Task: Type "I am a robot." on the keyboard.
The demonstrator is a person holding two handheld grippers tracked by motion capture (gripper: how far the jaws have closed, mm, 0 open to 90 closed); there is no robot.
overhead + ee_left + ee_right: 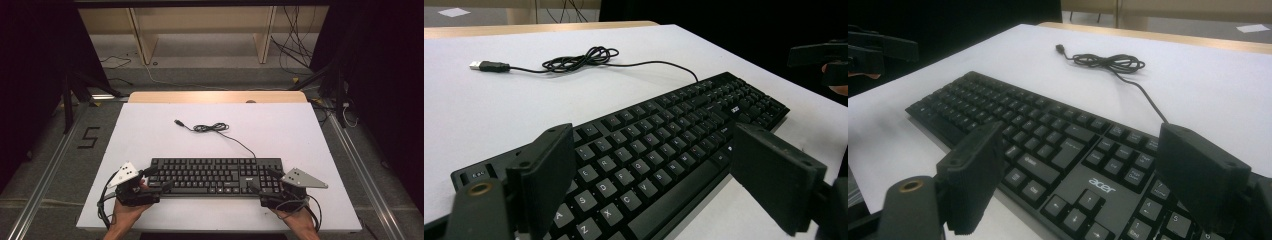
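A black keyboard [215, 176] lies across the near part of the white table top [150, 135]. Its thin cable runs back to a loose coil [211, 128] and ends in a USB plug [178, 122]. My left gripper [159, 178] is at the keyboard's left end, open, its jaws spread over the Esc-side keys [624, 165] with nothing pressed between them. My right gripper [264, 180] is at the right end, open, its jaws astride the arrow keys and number pad [1098, 190]. The pads do not visibly grip the keyboard. A hand holds each gripper from the near edge.
Behind the keyboard is bare white table as far as the wooden strip [215, 96] at the far edge. Beyond it are a grey floor with loose cables [295, 50], wooden frame legs [142, 40] and dark stands at both sides. A floor mark "5" [89, 137] lies to the left.
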